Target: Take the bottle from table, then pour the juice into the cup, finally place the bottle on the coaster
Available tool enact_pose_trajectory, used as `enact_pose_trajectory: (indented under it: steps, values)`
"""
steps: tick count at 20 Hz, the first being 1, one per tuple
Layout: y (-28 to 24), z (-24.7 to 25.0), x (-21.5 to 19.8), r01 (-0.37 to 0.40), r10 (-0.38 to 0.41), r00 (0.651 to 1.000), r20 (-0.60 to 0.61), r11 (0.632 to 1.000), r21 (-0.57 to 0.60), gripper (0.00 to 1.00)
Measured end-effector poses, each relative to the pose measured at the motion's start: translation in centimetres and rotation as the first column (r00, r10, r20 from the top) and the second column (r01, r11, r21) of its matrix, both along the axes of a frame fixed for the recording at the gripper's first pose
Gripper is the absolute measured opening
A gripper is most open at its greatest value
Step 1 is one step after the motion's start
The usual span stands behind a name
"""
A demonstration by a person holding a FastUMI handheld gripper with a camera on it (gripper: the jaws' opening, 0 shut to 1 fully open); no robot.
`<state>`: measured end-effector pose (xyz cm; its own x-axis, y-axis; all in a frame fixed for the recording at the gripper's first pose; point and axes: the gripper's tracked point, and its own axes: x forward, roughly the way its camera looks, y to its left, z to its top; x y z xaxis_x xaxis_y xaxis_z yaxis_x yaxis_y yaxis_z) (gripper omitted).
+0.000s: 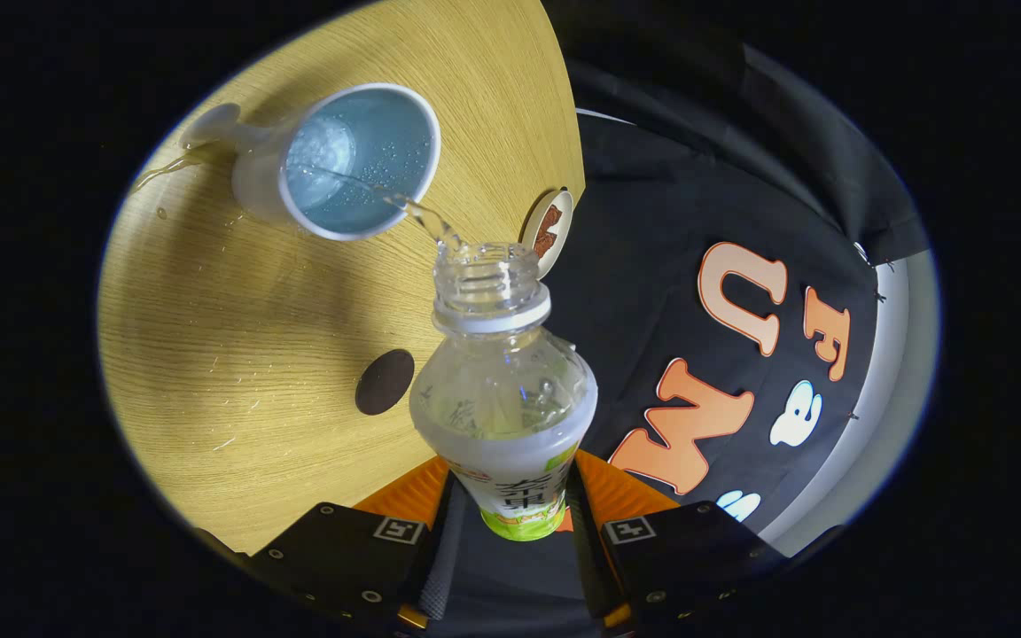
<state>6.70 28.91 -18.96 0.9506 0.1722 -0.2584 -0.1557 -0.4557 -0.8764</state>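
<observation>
I clamp the bottle [503, 390] in my gripper [510, 523], tipped so juice arcs to the cup [360, 159] at eleven o'clock. Coaster [549, 232] waits at one o'clock.

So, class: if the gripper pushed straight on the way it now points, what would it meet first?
Probably the white paper cup. The gripper, shut on the clear plastic bottle, aims the open neck at its rim; depth is unclear, so the bottle might strike the round wooden table instead.

Bottle [503, 390] base hidden between tool fingers [440, 532]
</observation>
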Motion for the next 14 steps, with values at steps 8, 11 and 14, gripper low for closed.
enact_pose_trajectory:
  steps: [8, 11, 14]
  values:
    - [0.7, 0.4, 0.1, -0.029, 0.03, 0.999, 0.012, 0.998, -0.05, 0.59]
    - [1.1, 0.4, 0.1, -0.041, 0.042, 0.999, 0.014, 0.997, -0.071, 0.59]
    - [1.3, 0.4, 0.1, -0.05, 0.051, 0.999, 0.006, 0.995, -0.084, 0.59]
